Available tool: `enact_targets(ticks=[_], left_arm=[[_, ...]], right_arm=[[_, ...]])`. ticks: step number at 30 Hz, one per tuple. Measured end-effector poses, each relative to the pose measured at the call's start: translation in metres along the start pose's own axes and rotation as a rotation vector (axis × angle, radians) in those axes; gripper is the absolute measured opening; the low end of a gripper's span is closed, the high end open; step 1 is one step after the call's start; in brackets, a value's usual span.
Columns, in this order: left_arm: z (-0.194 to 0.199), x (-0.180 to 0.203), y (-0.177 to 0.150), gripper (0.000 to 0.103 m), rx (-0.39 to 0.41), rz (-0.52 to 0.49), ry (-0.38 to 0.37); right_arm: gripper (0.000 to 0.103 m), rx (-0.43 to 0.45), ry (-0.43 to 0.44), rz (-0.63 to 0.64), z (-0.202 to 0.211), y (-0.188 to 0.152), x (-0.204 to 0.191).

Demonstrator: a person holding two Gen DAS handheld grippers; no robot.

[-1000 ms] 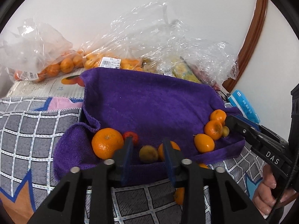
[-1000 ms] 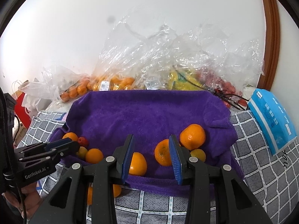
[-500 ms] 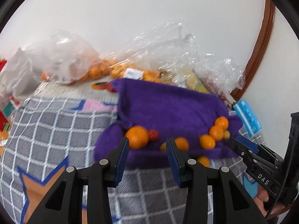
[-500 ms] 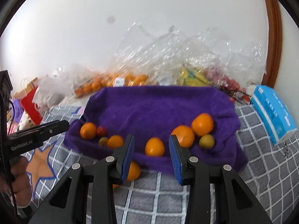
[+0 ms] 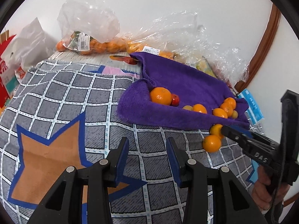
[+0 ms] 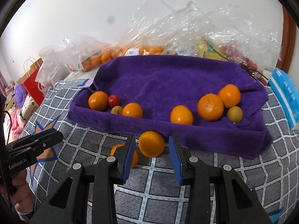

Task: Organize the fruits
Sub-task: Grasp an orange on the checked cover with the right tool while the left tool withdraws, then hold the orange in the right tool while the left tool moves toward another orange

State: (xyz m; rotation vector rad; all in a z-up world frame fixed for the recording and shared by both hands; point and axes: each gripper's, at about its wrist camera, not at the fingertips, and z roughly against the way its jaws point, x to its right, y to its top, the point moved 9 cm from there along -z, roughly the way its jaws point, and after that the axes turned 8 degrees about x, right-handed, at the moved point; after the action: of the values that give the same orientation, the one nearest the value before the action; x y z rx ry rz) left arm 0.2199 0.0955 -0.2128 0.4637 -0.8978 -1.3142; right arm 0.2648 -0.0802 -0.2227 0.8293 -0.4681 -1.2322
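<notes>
Checked blanket [image 6: 233,183]: soft, uneven ground under everything.
Purple towel [image 6: 168,78]: holds most fruit along its front fold.
Stray orange [image 6: 151,146]: off the towel, just before its edge; round, firm, likely to roll, so grip across its middle.
Right gripper [image 6: 151,160]: fingers apart, empty, framing that orange.
Left gripper [image 5: 147,160]: fingers apart, empty, over bare blanket.

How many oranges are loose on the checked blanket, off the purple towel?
2: one orange lies between the right gripper's open fingers, the other orange just left, partly hidden behind its left finger.

A home: checked blanket [image 5: 78,100], bagged groceries [image 5: 89,43], gift bag [image 6: 32,78].
</notes>
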Motion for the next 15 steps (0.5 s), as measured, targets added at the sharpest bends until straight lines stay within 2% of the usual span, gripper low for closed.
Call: enact_targets(ticks=[5, 10, 15], left_arm=[[0.007, 0.008, 0.005, 0.039, 0.038, -0.009, -0.043], [0.006, 0.007, 0.003, 0.039, 0.029, 0.002, -0.053], [0.002, 0.007, 0.001, 0.039, 0.023, -0.003, -0.042]], right_arm=[[0.038, -0.027, -0.019, 0.005, -0.012, -0.005, -0.001], [0.036, -0.055, -0.012, -0.027, -0.021, -0.01, 0.003], [0.035, -0.024, -0.035, -0.036, -0.007, -0.007, 0.009]])
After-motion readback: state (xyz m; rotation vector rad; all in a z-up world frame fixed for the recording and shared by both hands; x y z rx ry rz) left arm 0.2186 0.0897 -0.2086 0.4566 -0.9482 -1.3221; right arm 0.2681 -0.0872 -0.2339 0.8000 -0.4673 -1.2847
